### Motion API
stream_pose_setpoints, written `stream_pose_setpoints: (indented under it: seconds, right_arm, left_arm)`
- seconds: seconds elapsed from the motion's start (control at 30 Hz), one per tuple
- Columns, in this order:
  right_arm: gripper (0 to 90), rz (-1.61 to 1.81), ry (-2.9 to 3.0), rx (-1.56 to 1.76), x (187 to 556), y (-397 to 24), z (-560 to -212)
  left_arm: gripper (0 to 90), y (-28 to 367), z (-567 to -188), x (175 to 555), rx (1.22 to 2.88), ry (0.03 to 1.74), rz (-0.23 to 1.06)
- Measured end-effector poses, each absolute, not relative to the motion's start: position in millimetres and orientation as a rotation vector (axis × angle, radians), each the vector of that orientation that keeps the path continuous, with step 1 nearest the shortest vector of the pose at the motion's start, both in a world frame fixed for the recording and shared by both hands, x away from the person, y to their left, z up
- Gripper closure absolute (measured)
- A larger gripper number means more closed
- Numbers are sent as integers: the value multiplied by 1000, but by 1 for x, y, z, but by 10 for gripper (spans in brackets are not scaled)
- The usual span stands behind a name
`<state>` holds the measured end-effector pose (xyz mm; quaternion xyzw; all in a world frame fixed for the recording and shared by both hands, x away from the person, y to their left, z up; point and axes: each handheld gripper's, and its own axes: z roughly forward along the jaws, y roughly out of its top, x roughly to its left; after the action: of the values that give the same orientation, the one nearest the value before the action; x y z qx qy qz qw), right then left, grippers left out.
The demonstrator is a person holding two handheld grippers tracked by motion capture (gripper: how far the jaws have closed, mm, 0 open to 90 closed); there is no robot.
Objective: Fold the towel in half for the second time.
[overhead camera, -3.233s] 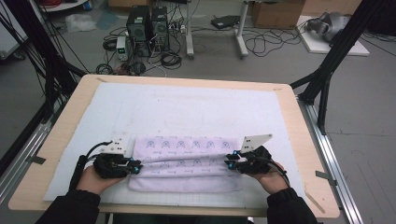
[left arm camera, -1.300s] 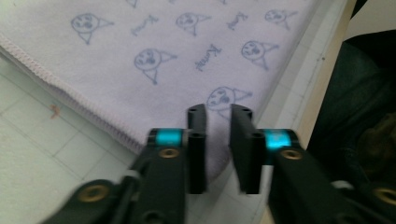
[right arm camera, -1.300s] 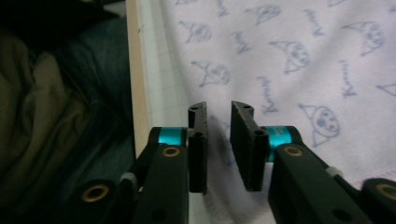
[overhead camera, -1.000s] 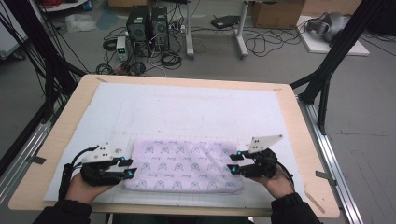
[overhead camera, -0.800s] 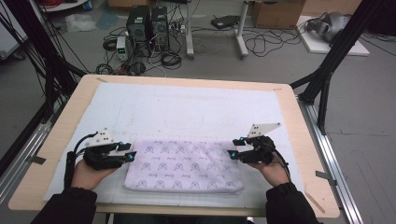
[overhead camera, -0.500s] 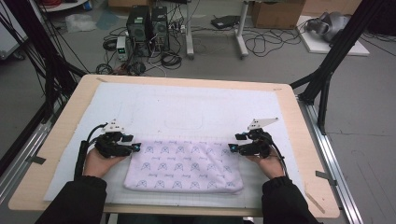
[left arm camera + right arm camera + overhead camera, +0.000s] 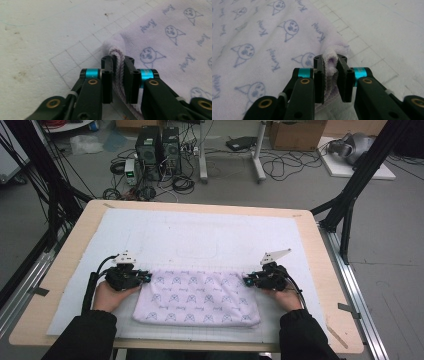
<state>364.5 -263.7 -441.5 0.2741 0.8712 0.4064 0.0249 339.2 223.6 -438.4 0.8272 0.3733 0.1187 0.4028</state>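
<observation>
- The folded lilac towel [image 7: 195, 297] lies on the near half of the counter [image 7: 320, 285], on a white gridded mat [image 7: 200, 240], with its long axis running left to right.
- Each far corner has a tool at it: left tool [image 7: 145, 277], right tool [image 7: 247, 281].
- Both have just been closing and now pinch the folded edge.
- The gripper views show the layers between the pads [image 7: 107, 80], [image 7: 319, 80]; the high view shows the towel's whole span.
</observation>
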Motion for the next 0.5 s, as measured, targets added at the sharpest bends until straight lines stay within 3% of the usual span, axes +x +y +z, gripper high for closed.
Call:
stream_pose_setpoints:
  seconds: [0.23,0.5]
  right_arm:
    - [821,1243,2605,842,369,-264,-413]
    - [819,1210,2503,846,416,-257,-368]
  left_arm:
    - [824,220,-413,345,2036,928,443]
    - [811,222,-371,395,1943,978,580]
